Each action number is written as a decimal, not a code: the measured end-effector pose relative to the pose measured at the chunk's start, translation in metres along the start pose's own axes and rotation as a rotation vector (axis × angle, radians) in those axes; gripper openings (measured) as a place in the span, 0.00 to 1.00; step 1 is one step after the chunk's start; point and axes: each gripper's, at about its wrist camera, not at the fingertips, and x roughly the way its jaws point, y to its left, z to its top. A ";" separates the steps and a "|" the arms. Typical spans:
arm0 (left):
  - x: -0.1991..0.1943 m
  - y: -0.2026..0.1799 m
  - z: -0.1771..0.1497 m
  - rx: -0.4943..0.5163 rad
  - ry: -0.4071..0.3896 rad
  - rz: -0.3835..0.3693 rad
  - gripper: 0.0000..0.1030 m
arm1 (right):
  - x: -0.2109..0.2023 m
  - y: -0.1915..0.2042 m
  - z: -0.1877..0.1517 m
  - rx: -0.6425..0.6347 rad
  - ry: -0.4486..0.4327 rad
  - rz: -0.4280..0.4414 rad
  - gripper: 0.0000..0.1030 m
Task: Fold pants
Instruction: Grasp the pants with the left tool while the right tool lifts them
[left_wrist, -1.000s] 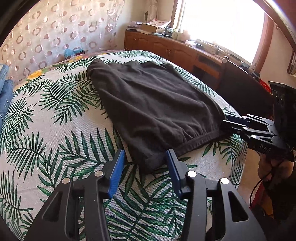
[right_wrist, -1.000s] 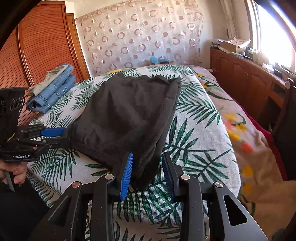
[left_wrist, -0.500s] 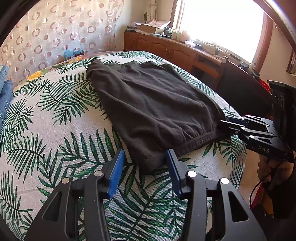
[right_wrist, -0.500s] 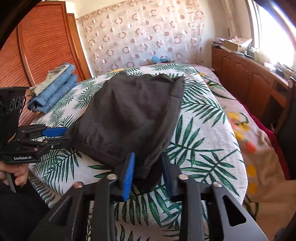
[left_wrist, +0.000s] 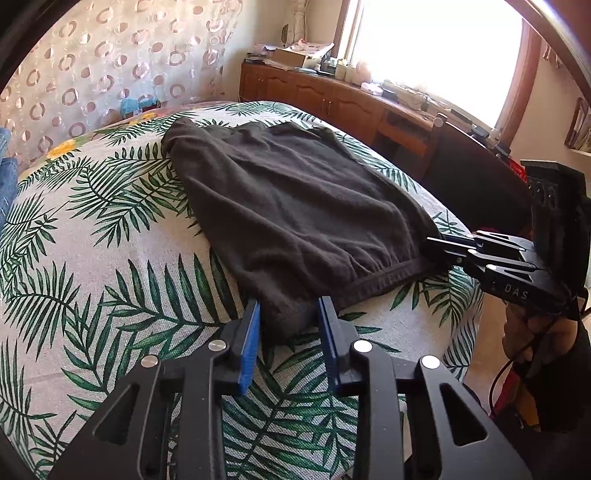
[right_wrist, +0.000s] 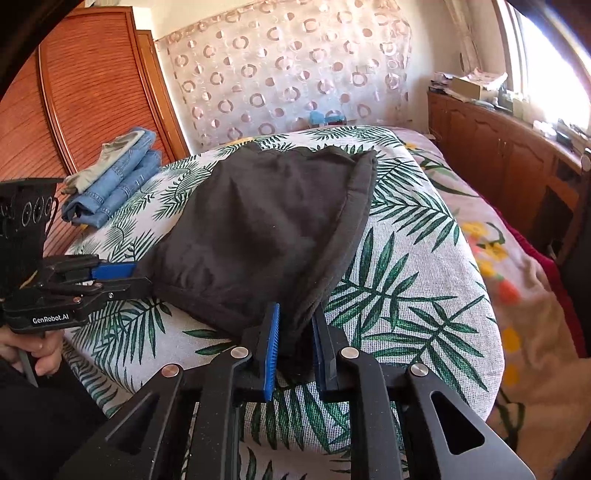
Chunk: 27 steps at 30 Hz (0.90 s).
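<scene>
Sunlit bedroom: black pants (left_wrist: 295, 210) are lying already halved on my leaf-print bedspread (left_wrist: 92, 266). My left gripper (left_wrist: 288, 325) and right gripper (right_wrist: 295, 332) are straddling near corners, jaws apart; further folding seems left.

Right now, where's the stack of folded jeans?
In the right wrist view the folded jeans lie at the bed's far left edge, against the wooden wardrobe, left of the black pants.
</scene>
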 end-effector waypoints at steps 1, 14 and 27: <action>0.000 0.000 0.000 0.002 0.000 0.000 0.29 | 0.000 0.000 0.000 0.002 -0.001 0.001 0.16; -0.019 -0.002 0.009 0.013 -0.075 0.033 0.12 | -0.003 0.003 0.006 -0.004 -0.020 0.044 0.07; -0.104 0.005 0.040 0.001 -0.276 0.053 0.10 | -0.045 0.031 0.054 -0.077 -0.181 0.129 0.06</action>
